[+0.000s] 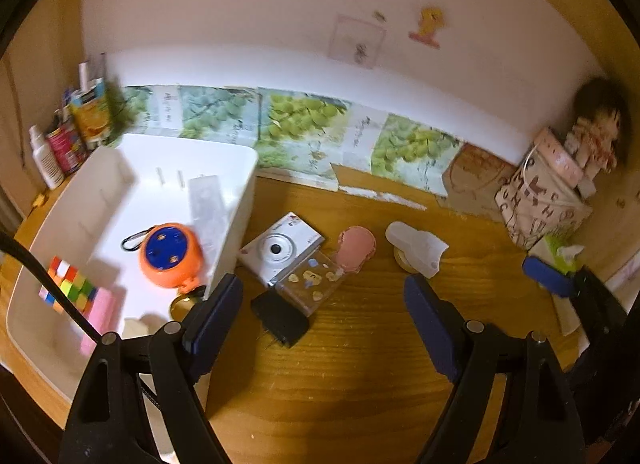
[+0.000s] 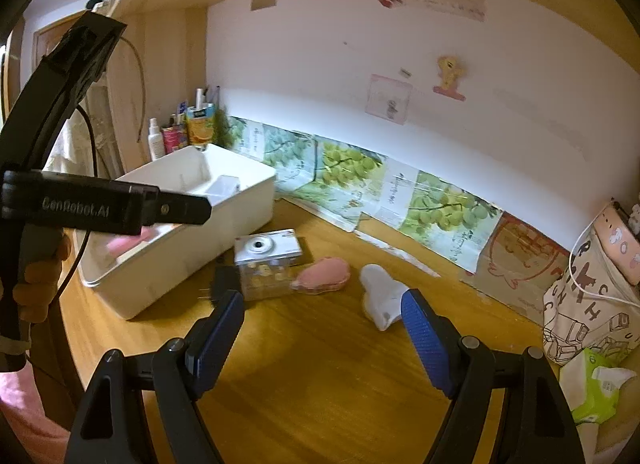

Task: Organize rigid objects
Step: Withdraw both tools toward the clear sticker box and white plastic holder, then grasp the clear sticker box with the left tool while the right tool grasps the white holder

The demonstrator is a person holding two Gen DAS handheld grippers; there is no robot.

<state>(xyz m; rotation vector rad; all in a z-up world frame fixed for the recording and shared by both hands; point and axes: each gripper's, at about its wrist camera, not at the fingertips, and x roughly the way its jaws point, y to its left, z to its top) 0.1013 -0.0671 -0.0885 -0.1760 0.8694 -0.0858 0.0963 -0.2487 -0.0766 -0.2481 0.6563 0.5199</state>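
A white bin stands at the left of the wooden desk and holds an orange and blue round gadget, a colour cube and a pink block. On the desk lie a white camera, a clear box, a black charger, a pink shell-shaped case and a white plastic piece. My left gripper is open and empty above the charger. My right gripper is open and empty, in front of the white piece; the bin, camera and pink case show beyond it.
Bottles and cartons stand behind the bin. A printed tote bag and a green tissue pack sit at the right. A doll is in the far right corner. Fruit posters line the wall.
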